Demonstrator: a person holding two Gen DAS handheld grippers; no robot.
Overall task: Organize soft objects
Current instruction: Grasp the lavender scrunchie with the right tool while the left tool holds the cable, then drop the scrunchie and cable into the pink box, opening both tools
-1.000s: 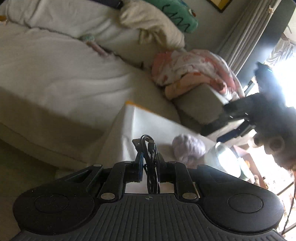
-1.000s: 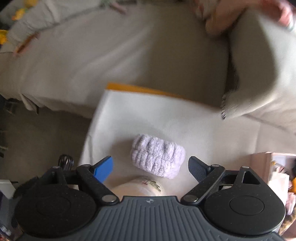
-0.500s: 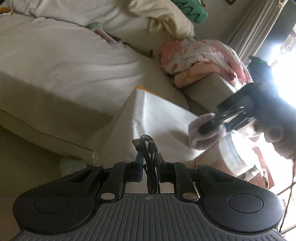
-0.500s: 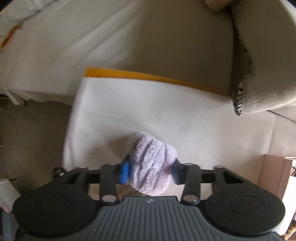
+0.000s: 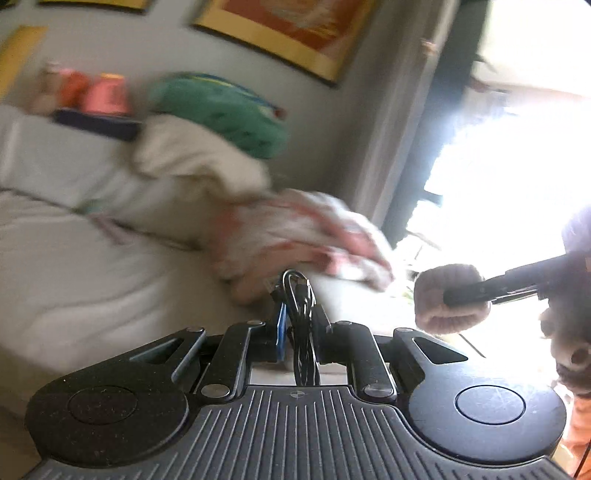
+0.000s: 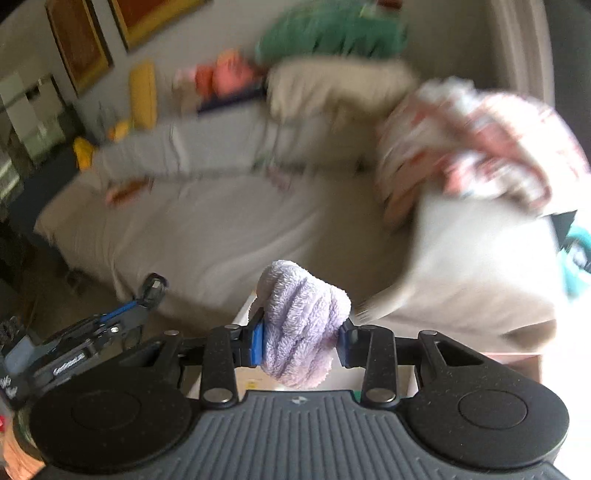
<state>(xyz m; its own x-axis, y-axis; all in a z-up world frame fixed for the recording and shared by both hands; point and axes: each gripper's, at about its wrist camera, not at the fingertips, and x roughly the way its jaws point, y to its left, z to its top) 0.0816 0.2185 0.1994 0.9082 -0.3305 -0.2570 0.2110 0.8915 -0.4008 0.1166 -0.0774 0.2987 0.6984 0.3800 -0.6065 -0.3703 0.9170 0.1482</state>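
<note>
The right tongs (image 6: 301, 341) are clamped on a rolled lavender terry cloth (image 6: 303, 325), low in the centre of the right wrist view, the blue pads biting its lower half while the bulk bulges above them. The roll is soft and held only at its middle, so a fast swing could let it squirm out or unroll. The left tongs (image 5: 298, 325) are pressed together on a bundled black cable (image 5: 301, 314), whose loops could snag on fabric if carried near the pile. Beyond, the sofa (image 6: 229, 221) fills the middle of the frame, with a pink patterned blanket (image 6: 480, 147) at upper right and a green cushion (image 6: 332, 33) at the top; all are smeared, so any set-down spot is hard to judge. A second ago the roll lay on the white-covered desk between spread right tongs; now it is lifted clear, and both views tilt up toward the wall pictures.
</note>
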